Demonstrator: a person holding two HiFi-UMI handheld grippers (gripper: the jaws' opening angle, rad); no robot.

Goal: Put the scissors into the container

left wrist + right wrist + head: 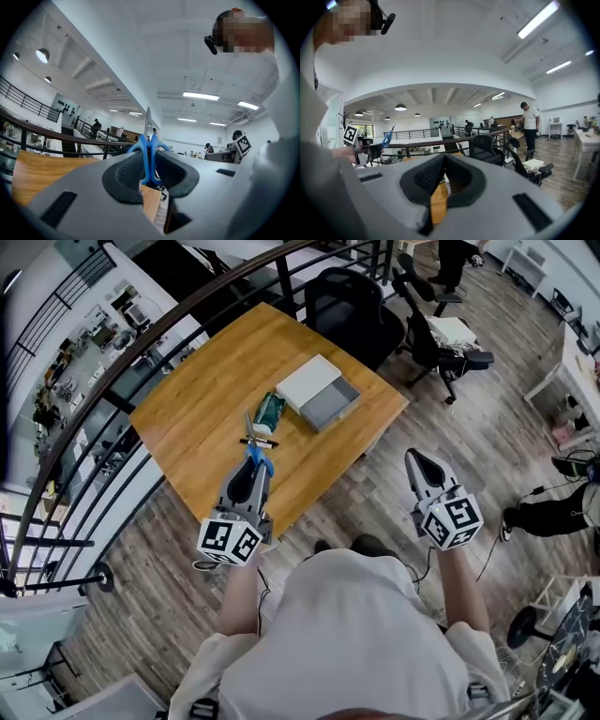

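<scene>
The scissors [260, 459] have blue handles and a grey blade. My left gripper [251, 474] is shut on the handles and holds them over the near edge of the wooden table [202, 404]. In the left gripper view the blue handles [150, 157] sit pinched between the pads, and the blade stands upright. The container [319, 393], a white and grey box, lies on the table's far right part, well beyond the scissors. My right gripper [424, 468] hangs over the floor to the right of the table. Its jaws [443, 158] meet at the tips with nothing between them.
A green packet [269, 412] and a black pen [258, 442] lie on the table between the scissors and the container. Black office chairs [352, 306] stand behind the table. A dark railing [112, 381] runs along its left side. A person [553, 512] sits at the right.
</scene>
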